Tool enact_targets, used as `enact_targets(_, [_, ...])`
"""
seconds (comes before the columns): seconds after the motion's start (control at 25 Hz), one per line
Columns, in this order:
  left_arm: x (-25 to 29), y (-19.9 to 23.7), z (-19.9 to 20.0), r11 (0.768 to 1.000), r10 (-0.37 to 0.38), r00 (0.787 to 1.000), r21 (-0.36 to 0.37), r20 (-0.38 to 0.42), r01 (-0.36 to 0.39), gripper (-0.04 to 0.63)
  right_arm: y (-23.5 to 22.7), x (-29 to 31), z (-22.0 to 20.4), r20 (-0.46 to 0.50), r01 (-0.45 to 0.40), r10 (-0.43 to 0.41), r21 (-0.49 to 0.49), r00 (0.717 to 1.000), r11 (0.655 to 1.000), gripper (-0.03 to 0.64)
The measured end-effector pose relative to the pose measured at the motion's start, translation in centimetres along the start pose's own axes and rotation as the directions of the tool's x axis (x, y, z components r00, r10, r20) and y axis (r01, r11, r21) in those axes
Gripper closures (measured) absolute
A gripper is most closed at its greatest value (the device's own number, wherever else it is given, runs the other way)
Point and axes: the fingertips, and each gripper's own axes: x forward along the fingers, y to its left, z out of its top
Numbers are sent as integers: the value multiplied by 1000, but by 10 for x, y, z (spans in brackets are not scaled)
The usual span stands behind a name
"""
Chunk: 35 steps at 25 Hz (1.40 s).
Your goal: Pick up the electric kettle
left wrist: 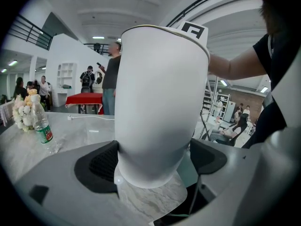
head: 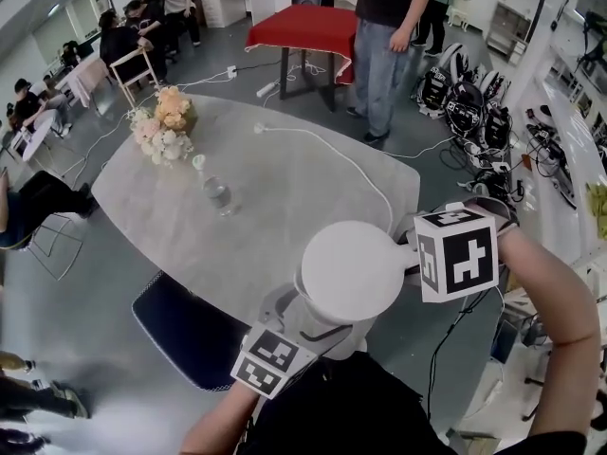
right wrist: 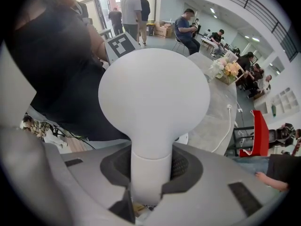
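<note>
Head view, reading from the left: the left claw (head: 285, 328) reaches in low from the person's side toward the electric kettle (head: 351, 271), which stands upright at the near edge of the tabletop (head: 275, 173), its long axis vertical. In the left gripper view the kettle's lower body fills the gap between the jaws. The pad on the picture's left (left wrist: 104, 166) presses the white wall. The other pad (left wrist: 207, 157) lies at the wall's edge, and contact there is harder to make out, but I judge this claw closed around the body from the side.

At the right, the right claw (right wrist: 151, 166) points down from above. Its view shows the round lid (right wrist: 154, 95) face-on and the kettle's handle (right wrist: 150, 187) clamped between both pads, the jaws about half closed on it. So the kettle lies between the two claws, one low on its side and one above on the handle, and any lift has to go straight up along that vertical axis to keep it level.

The lid hides the kettle's base in the head view. In the left gripper view marble shows under the base, but I cannot tell whether the base is clear of it. No spout shows. Whether the white cable (head: 351, 164) across the tabletop belongs to the kettle is unclear.
</note>
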Motion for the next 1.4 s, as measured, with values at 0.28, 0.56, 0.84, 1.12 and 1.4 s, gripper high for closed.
enact_targets(0.28, [-20,-4,-14,1000,0,1000,13,0,0,129,16,6,18,7,5,-5,10,1000,1000,500])
enact_targets(0.56, [-38,-10,-27,1000,3,1000,10,5,-3,129,30,9,36,-6,7,-7,1,1000,1000,500])
enact_targets(0.84, [-60,-7,-37,1000,15,1000,15,11,-15,129,37,11,59,-13,19,-19,-1,1000,1000,500])
enact_targets(1.12, [-69,-8,-48,1000,17,1000,10,-2,-16,129,43,18,69,-18,20,-20,-3,1000,1000,500])
enact_targets(1.4, [-74,-8,-49,1000,28,1000,11,-1,-28,129,44,18,74,-17,23,-24,-14,1000,1000,500])
